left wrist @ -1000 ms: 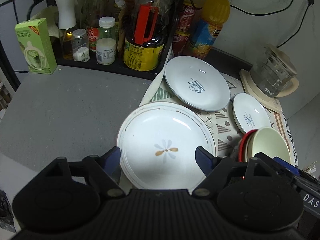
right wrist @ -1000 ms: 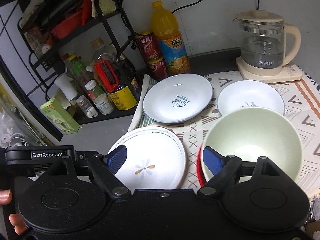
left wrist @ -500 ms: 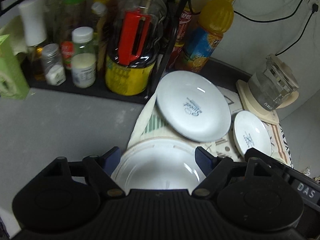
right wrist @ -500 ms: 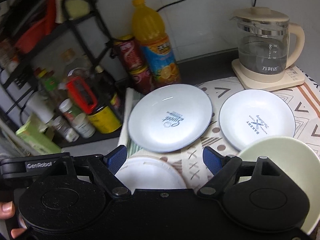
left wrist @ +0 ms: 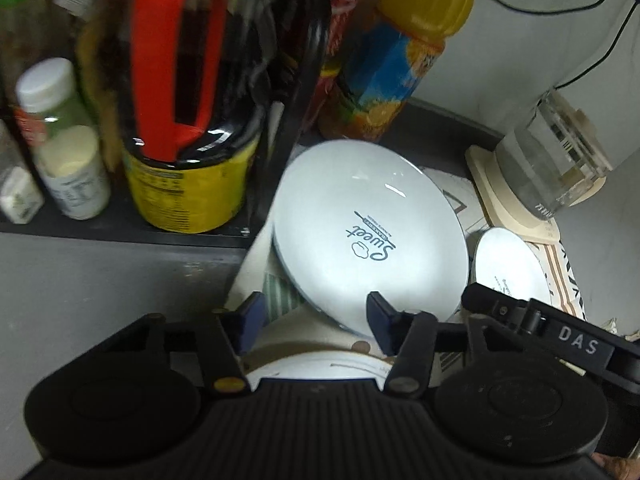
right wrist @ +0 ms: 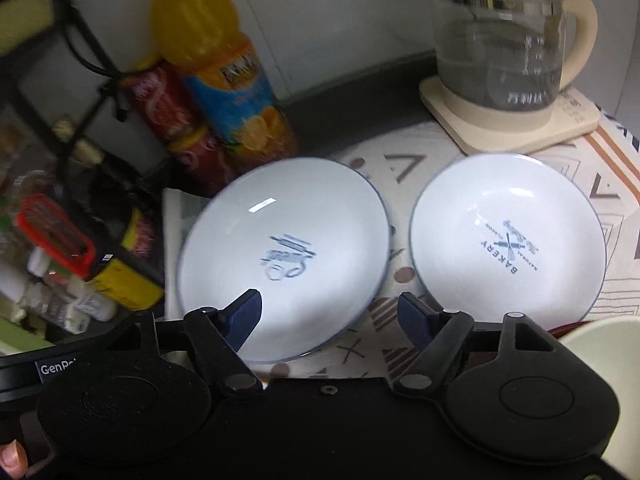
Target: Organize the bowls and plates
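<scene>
Step in hand, as I judge it: approach, nothing picked up yet. My left gripper [left wrist: 314, 322] hangs w/ jaws spread and empty, aimed at the near rim of the pale blue round plate printed "Sweet" [left wrist: 370, 236]. My right gripper [right wrist: 330, 314] is likewise spread wide, empty, its left fingertip [right wrist: 244, 316] over that same plate's near edge in the right wrist view.

Where things lie: the "Sweet" plate sits on the patterned cloth mat [right wrist: 404, 164], its far side up against the juice bottle w/ yellow top [left wrist: 394, 52] and the black rack post [left wrist: 298, 92]. The smaller white round plate printed "BAKERY" [right wrist: 506, 236] lies just beside it, apart by a narrow gap. A white plate w/ thin brown rim line [left wrist: 316, 368] shows under my left gripper; a cream bowl [right wrist: 600, 356] peeks in at lower right.

Next, I reckon: pick 1 gripper for the "Sweet" plate, go low enough to get 1 finger under the rim, then clamp. Both views are blurred, so exact rim contact I can't tell.
</scene>
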Demonstrator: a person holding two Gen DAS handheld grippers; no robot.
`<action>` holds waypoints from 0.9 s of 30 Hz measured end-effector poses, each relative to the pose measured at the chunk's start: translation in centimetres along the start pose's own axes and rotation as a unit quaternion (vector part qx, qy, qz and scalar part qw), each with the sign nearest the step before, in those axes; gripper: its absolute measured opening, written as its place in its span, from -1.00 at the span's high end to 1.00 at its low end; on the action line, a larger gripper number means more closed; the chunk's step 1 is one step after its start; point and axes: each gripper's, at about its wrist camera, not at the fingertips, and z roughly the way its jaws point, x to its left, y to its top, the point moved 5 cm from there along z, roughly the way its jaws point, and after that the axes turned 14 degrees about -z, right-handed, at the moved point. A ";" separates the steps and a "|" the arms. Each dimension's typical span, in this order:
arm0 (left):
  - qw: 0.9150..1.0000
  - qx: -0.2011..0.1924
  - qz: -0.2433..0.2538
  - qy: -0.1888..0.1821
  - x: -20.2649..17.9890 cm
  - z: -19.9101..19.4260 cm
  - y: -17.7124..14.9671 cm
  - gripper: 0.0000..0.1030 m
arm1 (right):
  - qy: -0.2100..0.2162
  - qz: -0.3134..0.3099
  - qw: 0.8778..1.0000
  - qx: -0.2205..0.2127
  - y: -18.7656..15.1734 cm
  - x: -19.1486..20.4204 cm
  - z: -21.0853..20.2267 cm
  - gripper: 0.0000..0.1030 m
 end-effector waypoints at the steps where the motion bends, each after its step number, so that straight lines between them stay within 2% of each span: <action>1: 1.000 0.004 0.004 -0.001 -0.1 0.6 0.1 0.04 | -0.004 0.007 1.000 0.011 -0.1 -0.3 0.6 -0.41; 5: 1.000 0.027 0.011 0.009 -0.3 2.9 0.2 0.12 | -0.022 0.025 0.998 0.047 -0.5 -1.2 2.9 -0.38; 11: 0.998 0.059 0.007 0.015 0.1 5.6 -0.2 0.25 | -0.030 0.044 0.995 0.079 -1.1 -1.6 5.5 -0.32; 17: 0.998 0.065 0.007 0.018 0.2 7.1 0.2 0.33 | -0.032 0.064 0.993 0.097 -1.6 -2.1 7.3 -0.19; 21: 0.998 0.058 0.000 0.017 0.4 7.5 0.3 0.42 | -0.027 0.060 0.994 0.086 -1.3 -2.0 7.7 -0.10; 23: 0.999 0.049 0.003 0.018 0.2 7.6 0.5 0.48 | -0.028 0.054 0.995 0.079 -1.0 -1.7 7.9 0.01; 24: 0.999 0.045 0.003 0.020 0.2 7.6 0.5 0.49 | -0.029 0.050 0.996 0.075 -0.8 -1.6 8.0 0.30; 25: 0.999 0.041 0.001 0.021 0.1 7.6 0.5 0.50 | -0.026 0.047 0.996 0.074 -0.8 -1.4 8.1 0.47; 27: 0.999 0.035 -0.004 0.020 0.2 7.6 0.5 0.54 | -0.027 0.056 0.995 0.072 -0.8 -1.6 8.0 0.53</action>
